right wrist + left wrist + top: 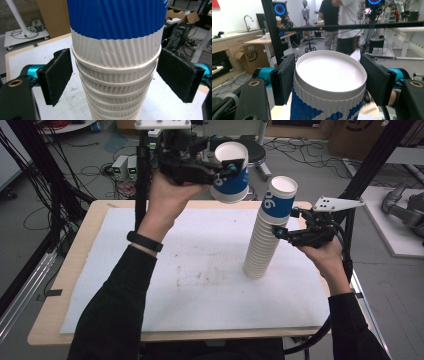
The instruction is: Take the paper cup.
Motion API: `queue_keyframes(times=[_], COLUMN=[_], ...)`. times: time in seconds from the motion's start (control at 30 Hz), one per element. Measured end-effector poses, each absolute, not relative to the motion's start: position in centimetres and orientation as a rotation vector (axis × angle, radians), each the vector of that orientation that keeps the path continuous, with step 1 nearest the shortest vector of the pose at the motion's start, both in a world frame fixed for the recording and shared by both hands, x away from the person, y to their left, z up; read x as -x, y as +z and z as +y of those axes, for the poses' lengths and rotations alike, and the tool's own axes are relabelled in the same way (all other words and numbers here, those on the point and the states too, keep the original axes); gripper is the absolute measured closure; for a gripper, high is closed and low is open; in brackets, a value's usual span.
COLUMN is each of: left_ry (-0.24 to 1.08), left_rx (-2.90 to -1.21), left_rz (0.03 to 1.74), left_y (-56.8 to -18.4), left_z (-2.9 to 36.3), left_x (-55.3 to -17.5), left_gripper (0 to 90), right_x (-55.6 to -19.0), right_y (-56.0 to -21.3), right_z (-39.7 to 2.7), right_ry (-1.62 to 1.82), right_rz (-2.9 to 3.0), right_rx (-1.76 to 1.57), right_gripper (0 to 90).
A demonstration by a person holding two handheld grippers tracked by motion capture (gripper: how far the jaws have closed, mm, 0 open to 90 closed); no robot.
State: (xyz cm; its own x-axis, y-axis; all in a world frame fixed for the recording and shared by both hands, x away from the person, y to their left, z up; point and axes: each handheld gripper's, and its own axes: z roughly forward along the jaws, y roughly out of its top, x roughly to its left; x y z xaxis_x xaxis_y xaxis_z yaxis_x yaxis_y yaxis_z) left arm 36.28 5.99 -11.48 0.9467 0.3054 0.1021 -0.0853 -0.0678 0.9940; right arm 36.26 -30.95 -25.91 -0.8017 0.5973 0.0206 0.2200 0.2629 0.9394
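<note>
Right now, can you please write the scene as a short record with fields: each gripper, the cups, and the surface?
left gripper: shut on single cup, held in the air above the far edge of the table, cup mouth tilted toward the camera
right gripper: jaws on both sides of cup stack, near its top; right pad touches, a small gap shows at the left pad
cup stack: upright, many nested white ribbed cups, top one with a blue band
surface: white mat on wooden table

cup stack [115, 75] upright | between right gripper [113, 77] jaws | pads apart
</note>
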Motion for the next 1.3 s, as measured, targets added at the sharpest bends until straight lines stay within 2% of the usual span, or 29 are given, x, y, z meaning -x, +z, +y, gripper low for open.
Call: queue_keyframes(times=[0.2,0.47,0.83,1.3], left_ry=[0.332,0.32,0.299,0.244], left_rx=[-1.645,-1.696,-1.722,-1.723], left_rz=[0.189,0.202,0.234,0.277], left_y=[-13.4,-16.0,-20.1,-25.5], left_z=[8.6,10.1,10.9,11.3], left_x=[-34.5,-33.0,-31.8,-31.9], left_gripper=[30.7,30.7,30.7,30.7], right_x=[-35.0,-32.8,-30.1,-29.5], right_y=[-25.7,-25.7,-26.1,-26.0], right_z=[-31.1,-32.4,-33.0,-30.8], right_ry=[1.516,1.559,1.63,1.656], right_rz=[2.172,2.103,2.068,2.131], right_rx=[-0.749,-0.766,-0.727,-0.647], right_gripper=[13.7,13.7,13.7,14.2])
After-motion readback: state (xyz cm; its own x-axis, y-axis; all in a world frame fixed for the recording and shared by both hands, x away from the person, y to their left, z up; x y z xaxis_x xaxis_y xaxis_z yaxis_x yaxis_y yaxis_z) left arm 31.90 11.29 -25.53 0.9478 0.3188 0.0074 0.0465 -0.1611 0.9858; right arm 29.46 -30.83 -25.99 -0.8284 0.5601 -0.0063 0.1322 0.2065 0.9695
